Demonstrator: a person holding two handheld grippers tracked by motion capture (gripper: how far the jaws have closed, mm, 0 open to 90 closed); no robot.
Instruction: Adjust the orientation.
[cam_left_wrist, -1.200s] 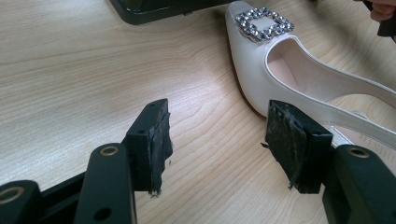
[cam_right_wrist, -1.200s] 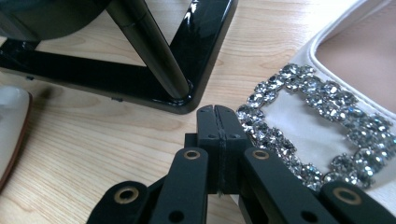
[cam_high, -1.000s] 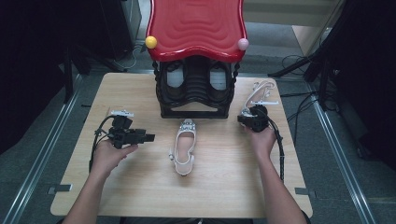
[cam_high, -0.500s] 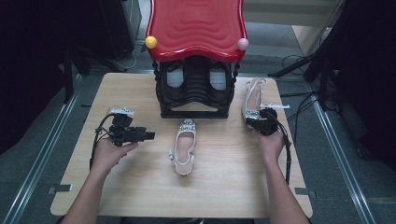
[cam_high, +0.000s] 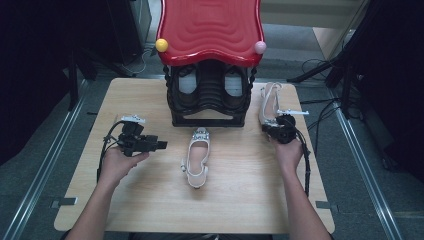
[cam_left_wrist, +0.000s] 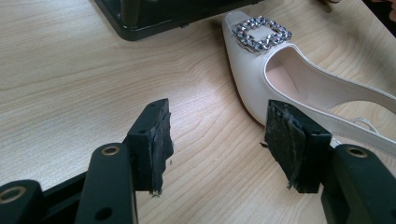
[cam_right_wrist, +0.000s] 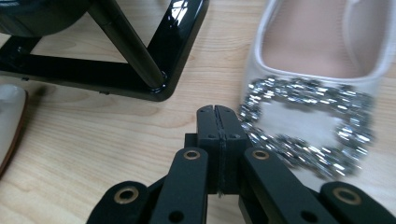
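Shoes (cam_high: 189, 82) sit inside black rack (cam_high: 208, 120); left tongs (cam_left_wrist: 219, 140) spread, right tongs (cam_right_wrist: 217, 114) pressed together.

One shoe (cam_high: 197, 159) before rack (cam_high: 209, 95), other shoe (cam_high: 270, 100) apparently right

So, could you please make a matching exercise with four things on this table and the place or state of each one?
Things:
1. left gripper
2. right gripper
3. middle shoe
4. red-topped rack

States:
A. at the table's far edge
B. jaws shut, holding nothing
C. lying in front of the rack
D. jaws open, holding nothing

Pairs: 1-D, 2-B, 3-C, 4-A
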